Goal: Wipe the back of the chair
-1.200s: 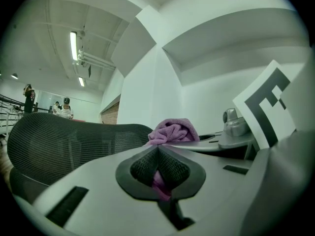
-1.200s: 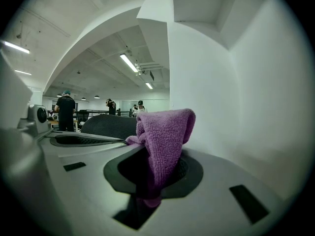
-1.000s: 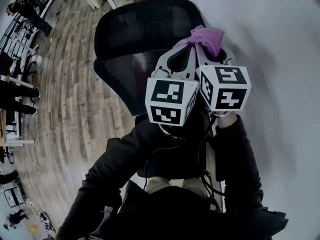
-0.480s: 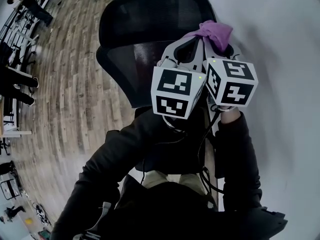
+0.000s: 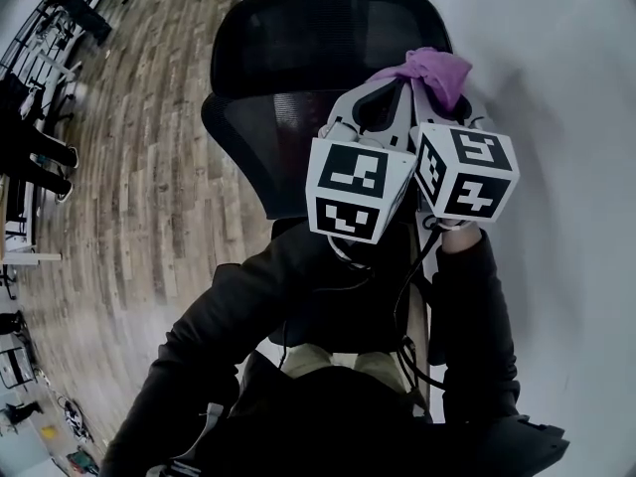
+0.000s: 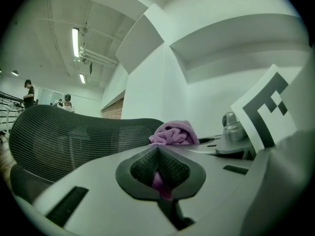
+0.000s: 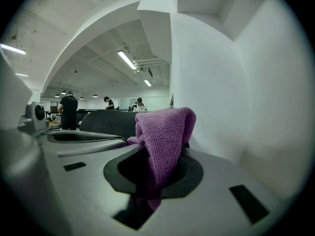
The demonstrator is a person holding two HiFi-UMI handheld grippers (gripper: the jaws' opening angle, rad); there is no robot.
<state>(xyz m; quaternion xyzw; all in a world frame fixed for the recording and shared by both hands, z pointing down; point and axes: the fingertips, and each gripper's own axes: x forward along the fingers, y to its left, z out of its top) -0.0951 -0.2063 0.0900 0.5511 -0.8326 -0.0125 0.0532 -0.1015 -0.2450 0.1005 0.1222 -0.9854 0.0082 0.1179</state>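
Observation:
The black mesh chair back [image 5: 298, 58] fills the top middle of the head view. A bunched purple cloth [image 5: 437, 71] sits at its right edge, next to the white wall. Both grippers are held side by side at the cloth. My right gripper [image 5: 425, 89] is shut on the cloth [image 7: 165, 132], which sticks up out of its jaws. My left gripper [image 5: 397, 89] is shut too, with a bit of purple cloth [image 6: 158, 181] pinched between its pads. In the left gripper view the mesh back [image 6: 69, 141] curves away to the left behind the cloth bunch [image 6: 173, 133].
A white wall [image 5: 556, 117] stands close on the right. Wooden floor [image 5: 129, 187] stretches left of the chair, with desks and chairs [image 5: 30, 157] at the far left. Several people [image 7: 69, 109] stand far off in the office. My dark sleeves [image 5: 298, 296] fill the lower head view.
The grippers and cloth stay together at the chair's right edge. The whole view has shifted slightly to the right and the chair back sits a little closer.

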